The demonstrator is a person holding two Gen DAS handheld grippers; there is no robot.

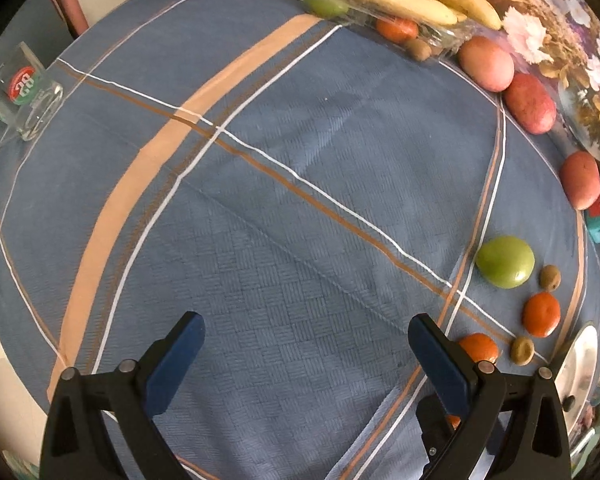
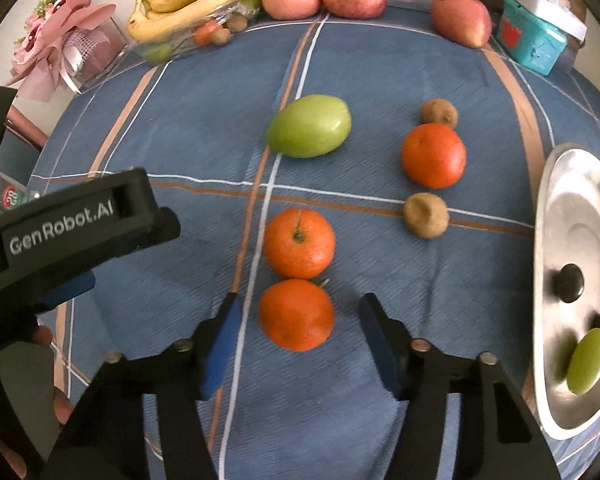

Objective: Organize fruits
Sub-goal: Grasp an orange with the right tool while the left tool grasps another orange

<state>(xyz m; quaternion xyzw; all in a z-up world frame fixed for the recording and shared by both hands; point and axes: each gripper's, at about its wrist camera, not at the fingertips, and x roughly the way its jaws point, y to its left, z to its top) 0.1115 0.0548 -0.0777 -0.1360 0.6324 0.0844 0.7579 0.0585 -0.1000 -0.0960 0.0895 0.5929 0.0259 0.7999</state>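
Two grippers over blue plaid tablecloth [image 2: 380,80]: left gripper [image 1: 306,356] wide open, empty; right gripper [image 2: 300,344] partly closed around nearest orange [image 2: 296,314], pads not touching. Steel plate [image 2: 556,208] at right, seemingly for sorting.

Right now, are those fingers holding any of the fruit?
No. The right gripper straddles the nearest orange with gaps on both sides; the left gripper is open over bare cloth.

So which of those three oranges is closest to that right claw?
The orange lying between the right gripper's open fingers. Of the other two, one sits just beyond it and one lies farther right, between two small brown fruits.
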